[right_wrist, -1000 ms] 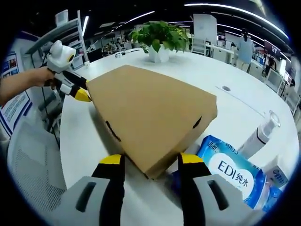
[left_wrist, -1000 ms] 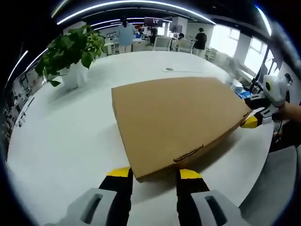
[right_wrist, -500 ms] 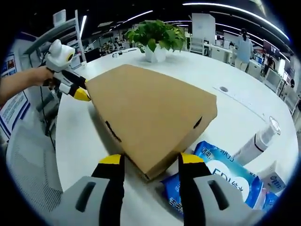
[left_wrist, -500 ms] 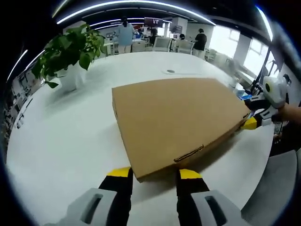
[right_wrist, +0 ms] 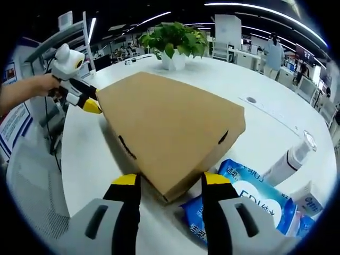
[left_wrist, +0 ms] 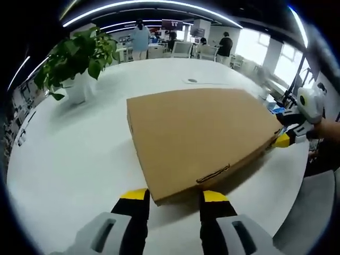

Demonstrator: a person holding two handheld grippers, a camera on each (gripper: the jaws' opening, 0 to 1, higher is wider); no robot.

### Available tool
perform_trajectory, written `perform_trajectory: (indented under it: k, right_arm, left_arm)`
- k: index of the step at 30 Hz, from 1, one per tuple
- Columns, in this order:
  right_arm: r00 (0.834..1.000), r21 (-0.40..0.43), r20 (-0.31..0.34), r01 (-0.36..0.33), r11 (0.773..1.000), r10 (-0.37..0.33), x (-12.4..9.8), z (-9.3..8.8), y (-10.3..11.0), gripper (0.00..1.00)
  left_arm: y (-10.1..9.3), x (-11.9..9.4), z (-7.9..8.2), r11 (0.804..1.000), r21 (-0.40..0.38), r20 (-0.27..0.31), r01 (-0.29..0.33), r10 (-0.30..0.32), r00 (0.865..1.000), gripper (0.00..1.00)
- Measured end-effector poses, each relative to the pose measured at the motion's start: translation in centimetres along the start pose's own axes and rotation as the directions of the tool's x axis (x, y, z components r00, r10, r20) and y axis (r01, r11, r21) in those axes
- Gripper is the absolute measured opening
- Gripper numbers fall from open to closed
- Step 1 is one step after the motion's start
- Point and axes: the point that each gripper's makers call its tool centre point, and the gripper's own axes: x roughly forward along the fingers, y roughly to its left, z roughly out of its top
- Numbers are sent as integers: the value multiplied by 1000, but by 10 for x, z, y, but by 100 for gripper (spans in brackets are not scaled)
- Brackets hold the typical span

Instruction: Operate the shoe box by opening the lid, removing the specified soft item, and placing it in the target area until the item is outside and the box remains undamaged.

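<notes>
A closed brown cardboard shoe box (left_wrist: 202, 133) lies flat on the white round table (left_wrist: 69, 154). My left gripper (left_wrist: 172, 196) is open, its yellow-tipped jaws straddling the box's near corner. The right gripper (left_wrist: 284, 139) touches the box's far right corner, held by a hand. In the right gripper view the same box (right_wrist: 170, 127) has its near corner between the wide-apart jaws of my open right gripper (right_wrist: 171, 181). The left gripper (right_wrist: 90, 105) sits at the box's far left corner. The lid is down, so whatever is inside is hidden.
A potted plant (left_wrist: 79, 58) stands at the back of the table. A blue wipes pack (right_wrist: 260, 194) and a white bottle (right_wrist: 289, 156) lie right of the box. A mesh chair (right_wrist: 32, 175) stands by the table edge. People stand far behind.
The right gripper view has shifted slightly, showing more of the blue pack. The box and both grippers keep their places.
</notes>
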Motion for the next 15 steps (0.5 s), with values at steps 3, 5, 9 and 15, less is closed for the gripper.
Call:
perform_trajectory:
  k: [3, 5, 9, 15]
  right_arm:
    - [1000, -3, 4, 12, 1000, -12, -3, 0, 0, 42]
    - [1000, -10, 9, 18, 1000, -18, -5, 0, 1, 42]
    - [999, -10, 27, 24, 1000, -23, -12, 2, 2, 41]
    - [997, -36, 47, 64, 997, -62, -33, -1, 2, 43]
  left_arm:
    - [-1, -3, 0, 1000, 2, 14, -8, 8, 1000, 37]
    - [-2, -4, -1, 1000, 2, 18, -9, 9, 1000, 38]
    - [-5, -9, -5, 1000, 8, 21, -12, 12, 1000, 38]
    - [-13, -22, -11, 1000, 6, 39, -15, 15, 999, 38]
